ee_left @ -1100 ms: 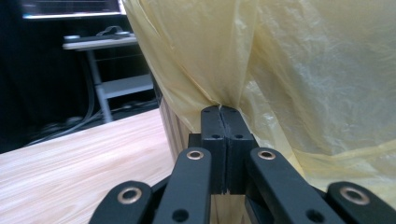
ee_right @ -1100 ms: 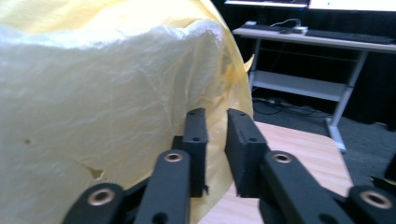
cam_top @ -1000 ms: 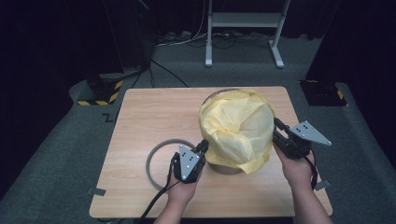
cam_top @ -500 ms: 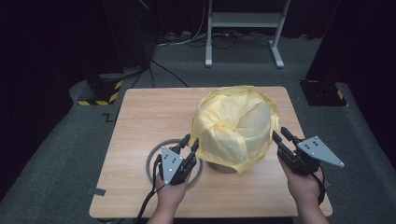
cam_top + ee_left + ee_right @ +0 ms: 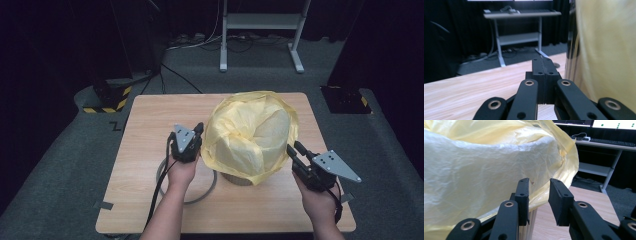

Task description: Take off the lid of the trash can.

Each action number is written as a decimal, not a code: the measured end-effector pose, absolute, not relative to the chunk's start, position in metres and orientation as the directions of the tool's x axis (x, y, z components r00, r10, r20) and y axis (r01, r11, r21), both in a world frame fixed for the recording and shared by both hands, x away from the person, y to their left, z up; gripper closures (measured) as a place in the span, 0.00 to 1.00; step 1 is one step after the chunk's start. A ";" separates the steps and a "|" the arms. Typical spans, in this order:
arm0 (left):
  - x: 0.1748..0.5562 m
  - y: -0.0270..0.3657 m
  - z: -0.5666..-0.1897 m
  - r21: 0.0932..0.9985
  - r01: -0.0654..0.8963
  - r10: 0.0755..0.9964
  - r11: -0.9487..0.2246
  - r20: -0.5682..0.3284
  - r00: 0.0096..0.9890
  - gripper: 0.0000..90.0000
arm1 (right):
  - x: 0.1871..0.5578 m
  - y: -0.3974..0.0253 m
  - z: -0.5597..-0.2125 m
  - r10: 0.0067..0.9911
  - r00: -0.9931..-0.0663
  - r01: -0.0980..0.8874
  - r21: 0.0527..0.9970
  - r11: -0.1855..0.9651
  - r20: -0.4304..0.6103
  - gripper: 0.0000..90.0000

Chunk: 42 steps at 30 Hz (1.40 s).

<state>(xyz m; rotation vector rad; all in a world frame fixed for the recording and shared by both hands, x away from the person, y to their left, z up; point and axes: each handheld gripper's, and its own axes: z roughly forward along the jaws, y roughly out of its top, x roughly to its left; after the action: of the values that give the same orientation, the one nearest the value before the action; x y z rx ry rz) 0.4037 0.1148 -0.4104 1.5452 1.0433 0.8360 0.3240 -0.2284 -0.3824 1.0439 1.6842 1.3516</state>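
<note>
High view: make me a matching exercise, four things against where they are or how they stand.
1. yellow bag
2. grey ring
3. left gripper
4. right gripper

a. jaws apart, at the bag's low hem
b. draped over a bin
c. jaws together, beside the bag
d. flat on the table, under the left hand

Pairs: 1-b, 2-d, 3-c, 4-a

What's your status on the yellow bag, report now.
Left gripper shut, empty, beside the yellow bag. Right gripper open at the bag's hem, not gripping. Bag draped over the bin. Grey ring lies by the bin, no obstruction.
</note>
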 end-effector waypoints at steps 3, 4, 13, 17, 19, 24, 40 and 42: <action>0.413 0.103 -0.417 0.973 0.211 0.910 -0.090 -0.006 0.415 1.00 | 0.329 -0.229 -0.384 0.915 -0.403 0.164 0.980 0.112 -0.037 0.77; 0.414 0.101 -0.418 0.972 0.213 0.906 -0.099 0.000 0.424 1.00 | 0.331 -0.229 -0.384 0.915 -0.402 0.173 0.980 0.103 -0.025 0.77; 0.395 0.094 -0.422 0.975 0.196 0.894 -0.104 0.005 0.449 1.00 | 0.343 -0.231 -0.389 0.922 -0.386 0.199 0.973 0.114 -0.029 0.74; 0.367 0.078 -0.423 0.979 0.157 0.865 -0.128 0.033 0.501 1.00 | 0.344 -0.245 -0.390 0.932 -0.354 0.189 0.970 0.151 -0.077 0.74; 0.354 0.069 -0.424 0.979 0.146 0.853 -0.140 0.044 0.521 1.00 | 0.344 -0.257 -0.390 0.939 -0.336 0.191 0.971 0.142 -0.071 0.74; 0.339 0.064 -0.421 0.984 0.117 0.850 -0.136 0.056 0.523 1.00 | 0.348 -0.269 -0.388 0.939 -0.337 0.185 0.973 0.138 -0.069 0.79; 0.342 0.083 -0.346 0.999 -0.048 0.881 -0.015 0.036 0.473 0.78 | 0.342 -0.265 -0.375 0.942 -0.323 0.129 0.982 0.137 -0.089 0.73; 0.351 0.074 -0.333 0.999 -0.045 0.866 -0.023 0.043 0.498 0.72 | 0.339 -0.265 -0.373 0.942 -0.322 0.123 0.983 0.138 -0.092 0.73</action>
<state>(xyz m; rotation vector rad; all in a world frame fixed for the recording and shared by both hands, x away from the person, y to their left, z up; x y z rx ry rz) 0.3507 0.0739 -0.3332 1.4095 0.7743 0.8572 0.3391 -0.2652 -0.3728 1.0560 1.6067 1.2774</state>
